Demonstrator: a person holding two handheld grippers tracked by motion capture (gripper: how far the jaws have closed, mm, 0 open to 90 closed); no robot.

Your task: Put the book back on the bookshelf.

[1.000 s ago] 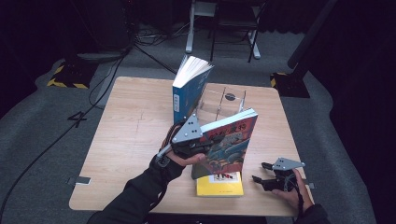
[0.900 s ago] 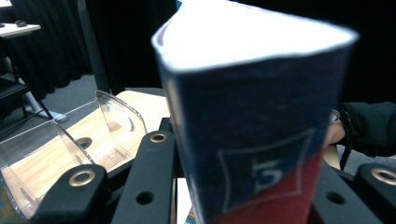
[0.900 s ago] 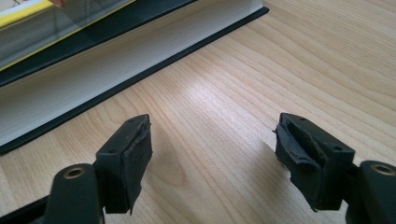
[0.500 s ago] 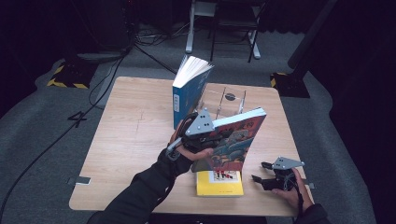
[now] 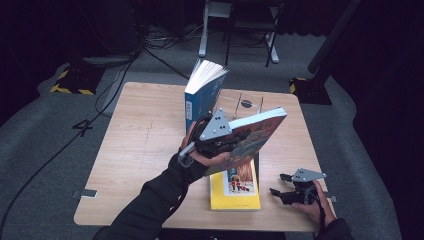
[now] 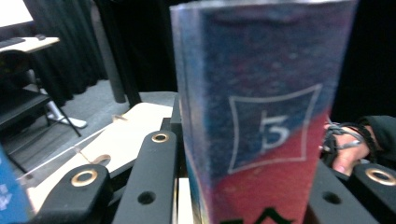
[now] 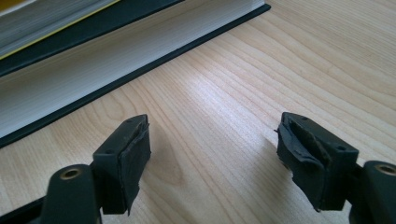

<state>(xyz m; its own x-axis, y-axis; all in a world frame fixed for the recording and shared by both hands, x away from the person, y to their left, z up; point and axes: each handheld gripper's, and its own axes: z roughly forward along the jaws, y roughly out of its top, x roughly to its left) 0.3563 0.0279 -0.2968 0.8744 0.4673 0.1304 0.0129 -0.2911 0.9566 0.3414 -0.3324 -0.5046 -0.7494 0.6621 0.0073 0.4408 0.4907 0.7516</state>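
Observation:
My left gripper [image 5: 223, 143] is shut on a red and blue book [image 5: 256, 131] and holds it tilted above the table's middle, in front of a wire book rack [image 5: 247, 103]. The left gripper view shows that book's spine [image 6: 264, 116], marked with a 5, between the jaws. A blue book [image 5: 202, 95] stands upright at the rack's left end. A yellow book [image 5: 235, 189] lies flat near the front edge on a thicker black-covered book [image 7: 93, 70]. My right gripper [image 5: 281, 185] rests low on the table to their right, open and holding nothing, its pads [image 7: 130, 156] wide apart.
The wooden table [image 5: 135, 145] has bare room on its left half. Around it are dark floor, cables and a chair frame [image 5: 240, 30] beyond the far edge. A pole base [image 5: 307, 87] stands off the table's far right corner.
My left gripper has carried the red and blue book up and to the right, nearer the rack. The right gripper has stayed where it was.

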